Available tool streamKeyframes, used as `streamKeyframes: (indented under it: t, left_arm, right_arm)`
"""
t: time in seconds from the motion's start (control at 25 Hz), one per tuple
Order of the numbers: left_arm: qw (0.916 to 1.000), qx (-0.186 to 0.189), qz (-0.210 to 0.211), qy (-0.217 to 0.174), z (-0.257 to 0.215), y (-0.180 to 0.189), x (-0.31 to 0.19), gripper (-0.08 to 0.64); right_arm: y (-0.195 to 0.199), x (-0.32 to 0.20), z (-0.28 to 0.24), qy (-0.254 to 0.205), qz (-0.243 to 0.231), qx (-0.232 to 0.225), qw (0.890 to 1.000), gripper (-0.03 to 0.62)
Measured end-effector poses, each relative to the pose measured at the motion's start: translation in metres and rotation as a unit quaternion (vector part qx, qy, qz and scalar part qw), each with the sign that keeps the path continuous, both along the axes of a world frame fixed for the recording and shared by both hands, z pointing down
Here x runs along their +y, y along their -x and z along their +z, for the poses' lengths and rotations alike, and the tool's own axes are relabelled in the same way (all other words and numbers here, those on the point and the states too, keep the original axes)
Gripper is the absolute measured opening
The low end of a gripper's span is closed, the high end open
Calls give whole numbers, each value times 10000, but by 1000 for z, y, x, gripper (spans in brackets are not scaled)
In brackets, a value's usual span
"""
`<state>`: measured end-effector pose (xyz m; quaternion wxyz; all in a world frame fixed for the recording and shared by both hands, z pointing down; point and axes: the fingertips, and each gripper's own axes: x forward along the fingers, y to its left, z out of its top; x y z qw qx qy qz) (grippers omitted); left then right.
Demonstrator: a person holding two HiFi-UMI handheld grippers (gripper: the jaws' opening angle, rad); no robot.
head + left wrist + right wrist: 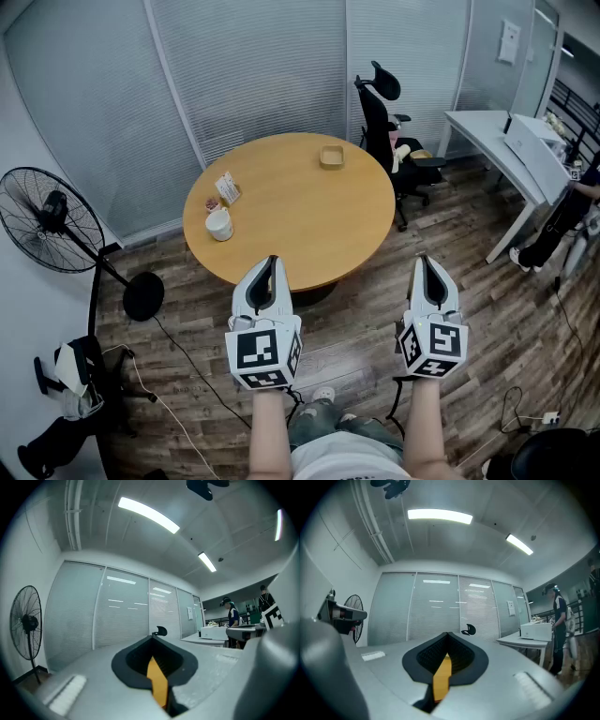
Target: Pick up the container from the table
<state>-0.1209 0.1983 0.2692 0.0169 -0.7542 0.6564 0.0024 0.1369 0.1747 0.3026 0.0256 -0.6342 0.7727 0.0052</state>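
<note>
A round wooden table (309, 225) stands ahead of me in the head view. Near its far edge sits a small tan square container (331, 157). A white cup-like container (219, 224) stands near its left edge. My left gripper (272, 260) is shut and empty, its tip at the table's near edge, short of both containers. My right gripper (424, 259) is also shut and empty, over the floor just right of the table. In the left gripper view (153, 640) and the right gripper view (447, 637) the jaws meet, with only an orange sliver of table in the slit.
A small card stand (228, 187) sits behind the white cup. A black office chair (386, 122) stands at the table's far right, a white desk (506, 150) beyond it. A floor fan (47, 220) stands at the left. Cables lie on the wooden floor.
</note>
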Motion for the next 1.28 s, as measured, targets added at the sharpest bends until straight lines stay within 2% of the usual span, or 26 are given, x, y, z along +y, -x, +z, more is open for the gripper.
streamKeyframes:
  t: [0.44,0.72,0.88,0.96,1.04,1.12,1.28]
  left_arm:
    - [10000,43,44,3,2,1,-1,0]
    - [10000,20,65,60,7,10,-19,7]
    - [9999,41,64,92,11,18,-38,125]
    - [9999,108,56,48,10,25,-48,225]
    - [9999,144,85,41,11,29,-58,294]
    - [9998,138,116,66,14,33,-65,330]
    - [9996,101,227,152,19,36,-78,345]
  right_arm:
    - [3,0,2,-14,-16,10,10000,24]
    - [11,-13,4,-63,99,104,9999,25]
    - [17,-28,4,-94,221,105,9997,25]
    - [22,-36,6,-83,264,97,9996,25]
    - [26,-42,10,-62,310,92,9995,25]
    - [29,-46,13,-40,369,99,9993,25]
    - [33,-56,16,20,467,151,9988,25]
